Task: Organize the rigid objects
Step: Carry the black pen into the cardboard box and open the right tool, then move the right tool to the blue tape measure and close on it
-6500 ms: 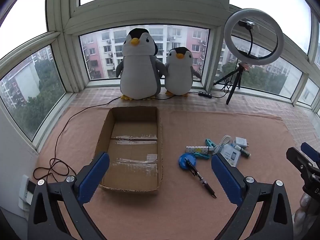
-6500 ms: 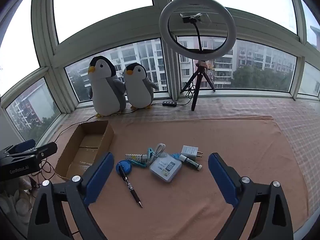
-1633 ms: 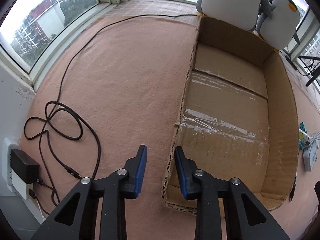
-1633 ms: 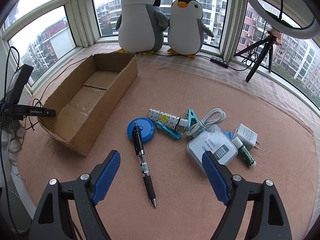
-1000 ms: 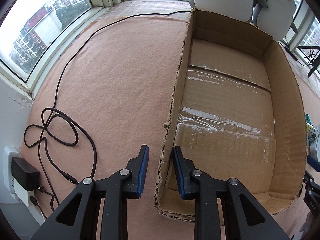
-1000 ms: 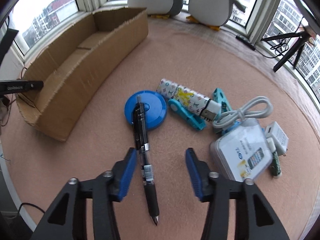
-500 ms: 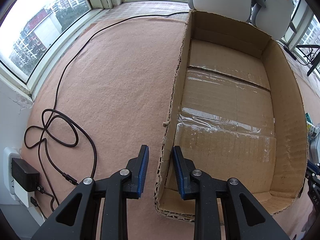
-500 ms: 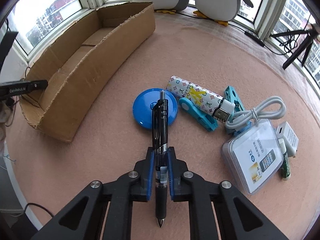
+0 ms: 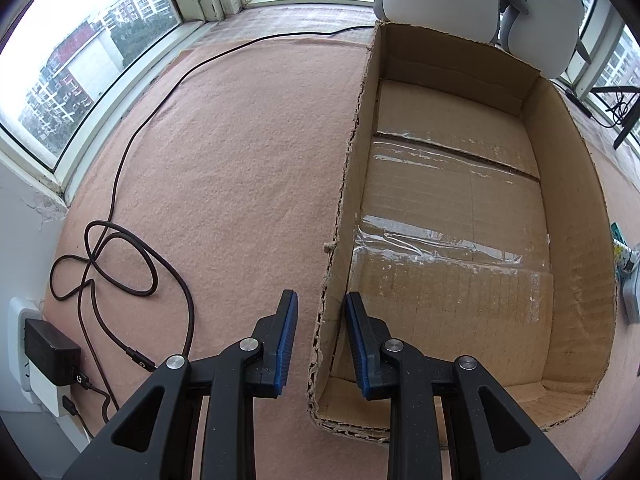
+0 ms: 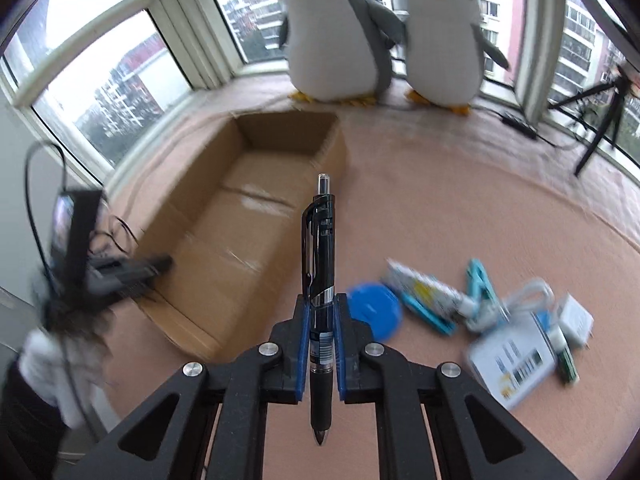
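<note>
A black pen is clamped in my right gripper, which is shut on the barrel with the tip pointing back at me. It hangs in the air, between the open cardboard box and the pile of small items. In the left wrist view my left gripper straddles the near left wall of the box. Its jaws are narrow, with one pad outside and one inside, and a gap shows on both sides of the wall. Nothing lies in the box.
On the pink mat at the right lie a blue disc, a patterned tube, a teal clip, a white cable, a white case and a charger. Two plush penguins stand behind the box. A dark cord and power adapter lie to its left.
My right gripper closed on the pen, lifted it off the blue disc and swung up and left toward the box. My left gripper stayed astride the box wall.
</note>
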The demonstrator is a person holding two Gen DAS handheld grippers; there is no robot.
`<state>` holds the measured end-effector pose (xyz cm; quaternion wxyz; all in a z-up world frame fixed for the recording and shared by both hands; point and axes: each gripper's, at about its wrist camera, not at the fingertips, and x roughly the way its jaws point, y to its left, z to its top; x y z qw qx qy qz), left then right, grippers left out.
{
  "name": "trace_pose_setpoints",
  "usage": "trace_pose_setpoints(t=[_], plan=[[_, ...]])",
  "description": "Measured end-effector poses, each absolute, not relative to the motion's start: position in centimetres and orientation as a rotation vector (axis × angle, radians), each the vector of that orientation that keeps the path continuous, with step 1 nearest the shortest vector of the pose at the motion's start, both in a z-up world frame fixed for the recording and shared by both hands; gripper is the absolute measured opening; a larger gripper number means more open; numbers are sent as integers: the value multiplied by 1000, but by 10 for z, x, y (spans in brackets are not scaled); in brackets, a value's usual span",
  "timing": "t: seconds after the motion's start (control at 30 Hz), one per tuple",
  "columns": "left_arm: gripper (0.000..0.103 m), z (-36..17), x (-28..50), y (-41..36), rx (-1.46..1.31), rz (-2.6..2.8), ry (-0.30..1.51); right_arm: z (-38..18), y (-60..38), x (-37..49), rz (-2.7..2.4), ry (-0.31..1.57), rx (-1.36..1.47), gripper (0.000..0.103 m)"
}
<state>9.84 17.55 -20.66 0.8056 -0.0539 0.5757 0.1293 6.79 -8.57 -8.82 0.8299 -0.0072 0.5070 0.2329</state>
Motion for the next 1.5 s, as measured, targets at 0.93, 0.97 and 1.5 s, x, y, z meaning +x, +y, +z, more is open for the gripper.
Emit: trace_pose_setpoints(t=[0.93,0.97,1.5], plan=[[27,-205,98,171,-84,280,1227,-89,-9,101,552,1056,7,60],[26,-205,98,170,-83,281,1227,-87,-14,98,551,1050,7,60],[26,-204,98,166,-78,290,1226,-104,-123,67,410,1084,31,60]])
